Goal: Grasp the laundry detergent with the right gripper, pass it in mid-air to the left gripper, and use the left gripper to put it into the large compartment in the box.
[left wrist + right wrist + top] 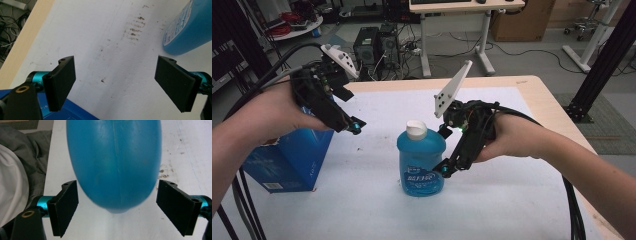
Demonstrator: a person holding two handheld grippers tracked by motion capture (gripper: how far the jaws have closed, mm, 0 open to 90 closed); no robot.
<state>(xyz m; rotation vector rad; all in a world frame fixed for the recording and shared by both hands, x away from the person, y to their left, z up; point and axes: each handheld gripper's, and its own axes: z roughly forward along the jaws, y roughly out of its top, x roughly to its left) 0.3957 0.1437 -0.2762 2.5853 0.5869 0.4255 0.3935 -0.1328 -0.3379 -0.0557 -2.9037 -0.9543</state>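
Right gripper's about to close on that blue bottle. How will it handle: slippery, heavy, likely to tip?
The blue bottle looks nearly full of liquid, so probably heavy for its size. Its plastic wall is smooth and rounded between the open right gripper jaws, so it may slip or squirm; expect some give when squeezed. It stands upright on a fairly narrow base, so a sideways push could tip it.

No legible text; bottle [421, 161] label blurred
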